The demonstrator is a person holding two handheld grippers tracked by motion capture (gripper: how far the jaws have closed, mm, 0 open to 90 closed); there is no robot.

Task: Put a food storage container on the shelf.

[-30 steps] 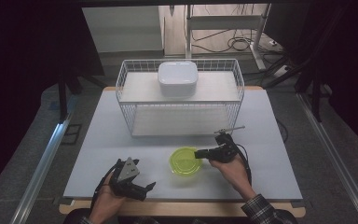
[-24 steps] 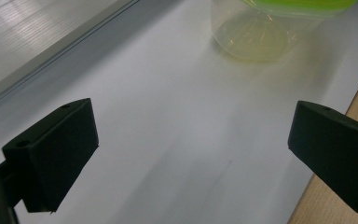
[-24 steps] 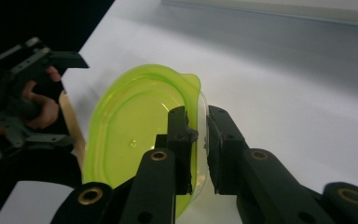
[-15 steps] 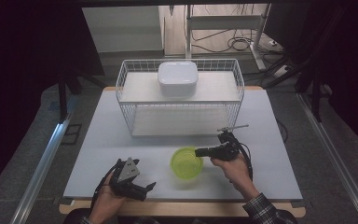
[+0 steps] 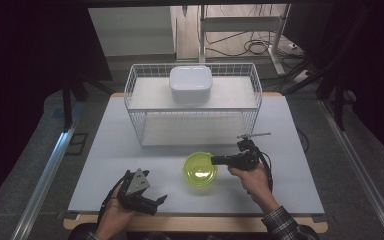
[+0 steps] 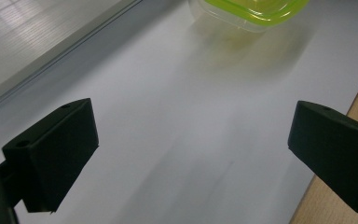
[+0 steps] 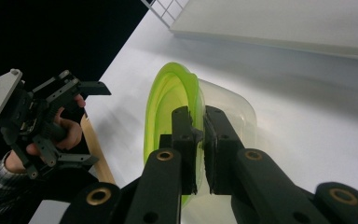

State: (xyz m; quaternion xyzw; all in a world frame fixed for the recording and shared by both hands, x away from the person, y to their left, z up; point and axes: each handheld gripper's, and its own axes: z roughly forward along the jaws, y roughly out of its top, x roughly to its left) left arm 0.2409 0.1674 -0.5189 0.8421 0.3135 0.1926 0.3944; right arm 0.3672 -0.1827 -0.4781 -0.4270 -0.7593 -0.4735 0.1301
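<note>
Since the earlier frame the right hand-held gripper [image 5: 215,160] has been closing its jaws, and they now pinch the rim of the one green bowl [image 5: 199,170]. This bowl sits on the desk [image 5: 105,150] at the near middle, just left of that hand-held gripper. One white container [image 5: 190,84] rests on top of one wire rack [image 5: 250,107] at the far side. Between rack and near edge lies open room. Well left of the bowl, the left hand-held gripper [image 5: 160,201] is wide open with nothing between its jaws.

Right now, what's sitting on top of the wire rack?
A white square container sits on the wire rack's upper shelf. Its inside cannot be seen from here, nor the shelf patch under it.
</note>
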